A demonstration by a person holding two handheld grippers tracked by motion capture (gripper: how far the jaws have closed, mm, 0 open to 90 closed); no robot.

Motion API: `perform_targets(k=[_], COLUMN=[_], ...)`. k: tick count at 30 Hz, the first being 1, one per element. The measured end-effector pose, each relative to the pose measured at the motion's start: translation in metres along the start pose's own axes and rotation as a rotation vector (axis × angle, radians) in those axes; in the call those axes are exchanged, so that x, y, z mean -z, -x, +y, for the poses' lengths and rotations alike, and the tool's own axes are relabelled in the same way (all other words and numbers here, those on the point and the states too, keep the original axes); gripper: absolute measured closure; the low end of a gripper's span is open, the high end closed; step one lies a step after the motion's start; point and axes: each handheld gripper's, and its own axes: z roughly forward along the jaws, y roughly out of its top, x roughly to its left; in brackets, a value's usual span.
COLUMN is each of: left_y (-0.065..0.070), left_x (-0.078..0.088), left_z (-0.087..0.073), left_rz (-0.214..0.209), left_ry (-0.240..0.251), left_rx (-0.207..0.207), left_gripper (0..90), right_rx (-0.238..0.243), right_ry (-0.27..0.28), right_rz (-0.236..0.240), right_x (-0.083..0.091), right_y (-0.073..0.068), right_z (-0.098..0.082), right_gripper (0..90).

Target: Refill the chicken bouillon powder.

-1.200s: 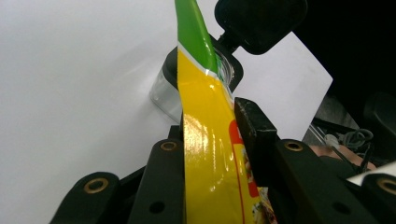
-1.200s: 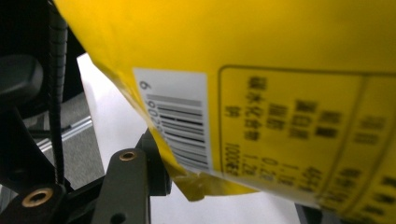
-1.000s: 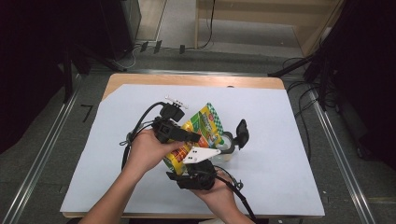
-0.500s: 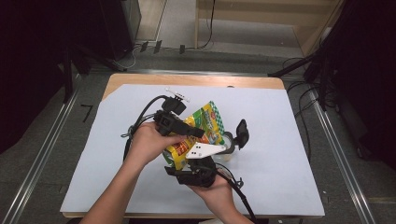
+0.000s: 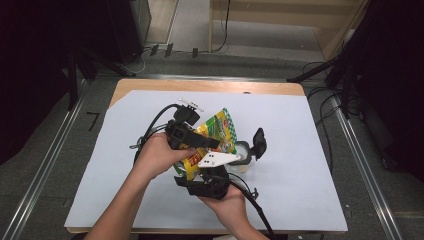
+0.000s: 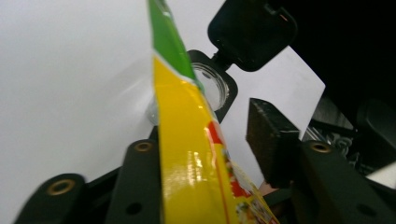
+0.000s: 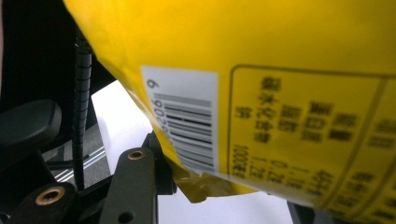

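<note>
A yellow and green snack bag (image 5: 217, 132) is held up over the white table sheet (image 5: 300, 150). My left gripper (image 5: 212, 144) reaches in from the left, and its jaws have just been opening. In the left gripper view the bag (image 6: 187, 140) stands edge-on between them, against the left jaw, with a gap to the right pad (image 6: 271, 135). My right gripper (image 5: 202, 172) comes from below and is shut on the bag's lower edge. In the right gripper view the bag's barcode side (image 7: 280, 46) hangs over the jaws of the right gripper (image 7: 219, 186).
A clear jar (image 5: 242, 152) with its black flip lid (image 5: 259, 142) open stands on the sheet just right of the bag, also seen as the jar (image 6: 210, 84) behind the bag. Black cables trail from both grippers. The wooden table edge (image 5: 210, 86) runs along the back.
The left gripper's jaws have spread a little around the bag. Both hands stay where they were, and the bag stays raised between them.
</note>
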Motion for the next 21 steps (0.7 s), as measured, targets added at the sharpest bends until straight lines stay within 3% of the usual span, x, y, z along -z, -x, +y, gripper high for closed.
perform_targets(k=[2,3,12,17,21], left_y=[-0.0033,-0.0043,-0.0033,-0.0034,-0.0029], left_x=[0.0012,0.0017,-0.0015,-0.0017,-0.0013], left_z=[0.0020,0.0021,0.0034,0.0037,0.0041], left_rz=[-0.005,-0.011,0.022,0.022,0.019], left_ry=[-0.005,-0.003,-0.007,-0.002,0.006], left_rx=[0.067,0.072,0.049,0.056,0.050], left_gripper=[72.0,76.3,83.3,83.8,82.7], right_rx=[0.022,0.039,0.064,0.136,0.130], right_ry=[-0.003,-0.005,-0.042,-0.062,-0.057], right_rz=[-0.007,-0.017,-0.007,-0.051,-0.049], right_x=[0.0007,0.0009,-0.0029,-0.0035,-0.0030], right_y=[-0.0004,-0.0015,-0.0029,-0.0064,-0.0064], right_z=[-0.0008,-0.0009,-0.0024,-0.0025,-0.0019], right_gripper=[58.7,58.4,55.8,58.0,58.3])
